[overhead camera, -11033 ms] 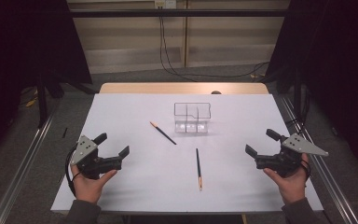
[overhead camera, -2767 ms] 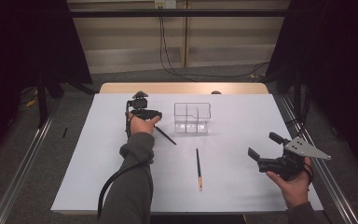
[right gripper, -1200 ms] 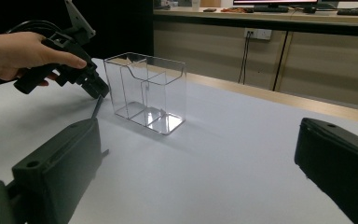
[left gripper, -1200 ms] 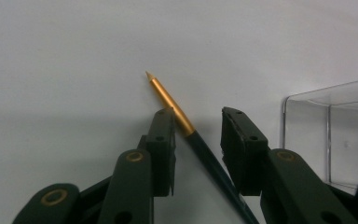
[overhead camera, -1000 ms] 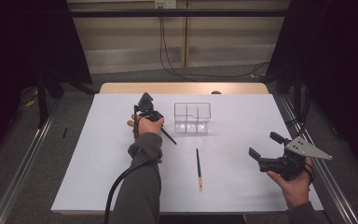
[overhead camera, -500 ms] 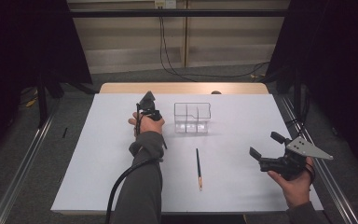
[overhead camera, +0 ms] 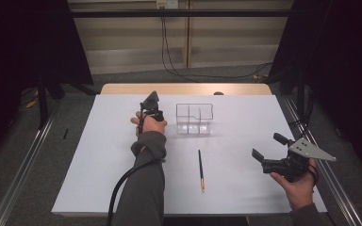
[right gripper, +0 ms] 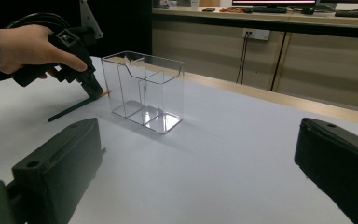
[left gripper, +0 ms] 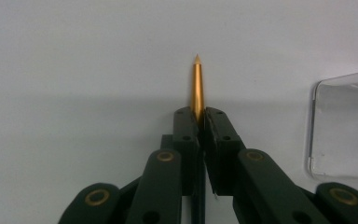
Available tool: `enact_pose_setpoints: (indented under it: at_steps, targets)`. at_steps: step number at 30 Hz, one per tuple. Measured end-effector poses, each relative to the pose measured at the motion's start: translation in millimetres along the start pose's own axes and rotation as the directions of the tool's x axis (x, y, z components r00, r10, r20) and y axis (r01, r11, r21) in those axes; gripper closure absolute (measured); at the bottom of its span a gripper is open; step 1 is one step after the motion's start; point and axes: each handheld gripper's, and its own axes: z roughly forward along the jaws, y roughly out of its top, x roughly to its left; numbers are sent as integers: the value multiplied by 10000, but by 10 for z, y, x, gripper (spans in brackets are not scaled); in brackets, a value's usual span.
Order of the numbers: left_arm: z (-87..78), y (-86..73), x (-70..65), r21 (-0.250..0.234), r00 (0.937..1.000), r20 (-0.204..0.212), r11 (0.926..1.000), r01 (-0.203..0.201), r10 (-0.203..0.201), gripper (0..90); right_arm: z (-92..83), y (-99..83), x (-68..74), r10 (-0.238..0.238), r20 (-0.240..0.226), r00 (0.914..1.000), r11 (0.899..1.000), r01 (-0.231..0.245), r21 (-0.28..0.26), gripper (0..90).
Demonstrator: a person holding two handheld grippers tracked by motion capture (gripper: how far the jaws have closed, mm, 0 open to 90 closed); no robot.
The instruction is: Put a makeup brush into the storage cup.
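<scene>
My left claw (left gripper: 198, 122) pinches the far pencil (left gripper: 197, 84) near its gold tip; I lift level, then tilt toward the clear organiser (overhead camera: 194, 118). Right claw (overhead camera: 269, 149) stands spread.

Light falls evenly from above on the white table (overhead camera: 99, 179), while the surroundings stay dark. The pen (left gripper: 197, 86) casts a soft shadow band. Near jaws look blurred in the right gripper view.
</scene>
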Motion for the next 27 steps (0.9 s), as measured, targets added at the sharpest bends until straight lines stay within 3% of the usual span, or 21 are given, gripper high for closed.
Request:
enact_pose_setpoints:
  at_steps: [2, 11, 16, 21, 24, 27]
  targets:
    - [6, 4, -13, 26, 9996, -168, 9997, -240, 240, 836, 0, 1, -2, 0, 16, 10000, 10000, 0, 8, 1]
    - [18, 3, 2, 62, 9996, 4, 9995, -294, 294, 831, -9, 3, -4, -79, -8, 10000, 10000, 79, -31, 1]
    - [18, 2, -33, 87, 9964, -265, 9967, -806, 808, 839, -11, 9, 7, -76, 8, 10000, 10000, 76, -18, 1]
    - [22, -19, -47, -117, 9974, -272, 9977, -673, 669, 843, -12, 4, 7, -82, 0, 10000, 10000, 82, 12, 1]
    - [13, -12, -53, -23, 9942, -411, 9950, -995, 993, 844, -10, 7, 8, -62, 16, 10000, 10000, 62, -17, 1]
    - [9, -13, -52, -53, 9942, -372, 9948, -1012, 1010, 844, -10, 6, 6, -66, 14, 10000, 10000, 66, -12, 1]
